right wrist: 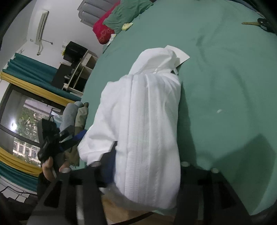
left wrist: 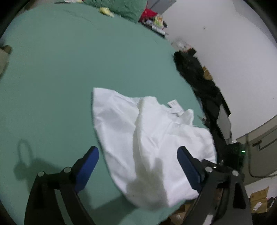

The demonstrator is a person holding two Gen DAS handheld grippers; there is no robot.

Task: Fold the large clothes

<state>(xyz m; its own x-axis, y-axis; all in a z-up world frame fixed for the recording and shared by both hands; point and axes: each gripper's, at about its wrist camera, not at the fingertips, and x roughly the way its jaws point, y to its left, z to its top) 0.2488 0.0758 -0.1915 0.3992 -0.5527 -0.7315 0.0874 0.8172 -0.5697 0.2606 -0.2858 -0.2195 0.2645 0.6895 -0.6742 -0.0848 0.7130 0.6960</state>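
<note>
Garment: white garment (left wrist: 152, 138) bunched on green bed (left wrist: 60, 77), near edge.
Left tool (left wrist: 137, 155): released, above cloth.
Right tool (right wrist: 147, 166): cloth between fingers; grip unclear.

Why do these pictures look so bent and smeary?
Left wrist view: fisheye lens curves the green bed; white garment smeared by motion, left gripper shadowed on it. Right wrist view: same curving, bright window glare, garment blurred.

Bed: green sheet (left wrist: 69, 69), wide and mostly bare
Pillows: green pillow (right wrist: 124, 12) beside red pillow (right wrist: 102, 29) at the bed's far end
Window: window (right wrist: 19, 121) framed by teal-and-yellow curtain (right wrist: 34, 76)
Shelf: open shelf unit (right wrist: 81, 72) beside the bed
</note>
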